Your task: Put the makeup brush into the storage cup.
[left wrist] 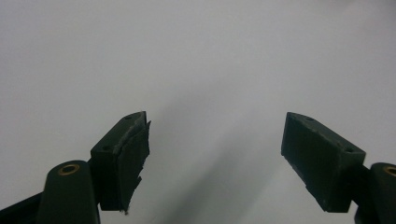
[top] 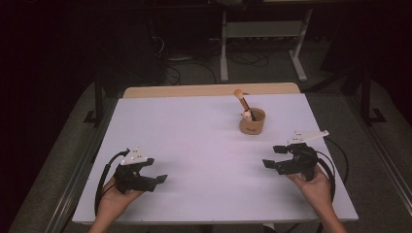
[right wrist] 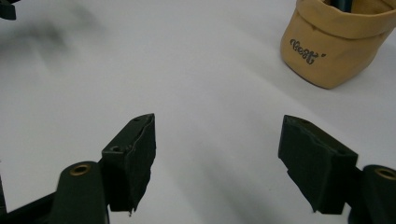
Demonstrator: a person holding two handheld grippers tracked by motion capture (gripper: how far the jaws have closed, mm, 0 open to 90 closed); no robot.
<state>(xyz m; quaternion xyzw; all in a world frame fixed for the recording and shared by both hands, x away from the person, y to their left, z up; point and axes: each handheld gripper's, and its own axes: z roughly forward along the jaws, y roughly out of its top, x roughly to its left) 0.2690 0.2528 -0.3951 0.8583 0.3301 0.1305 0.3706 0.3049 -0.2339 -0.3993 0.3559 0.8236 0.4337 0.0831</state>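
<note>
The left gripper point(top: 145, 180) rests low on the white surface point(top: 194, 145), jaws wide and empty. Farther right, a tan cup point(top: 252, 122) holds a brush point(top: 242, 99) upright. The right gripper point(top: 279, 159), equally wide and empty, faces inward, seemingly waiting.

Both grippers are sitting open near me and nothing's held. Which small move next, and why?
Probably ease the right gripper forward toward the tan cup: its jaws stand open and empty, and the cup with its upright brush lies nearer it than the left gripper.
</note>
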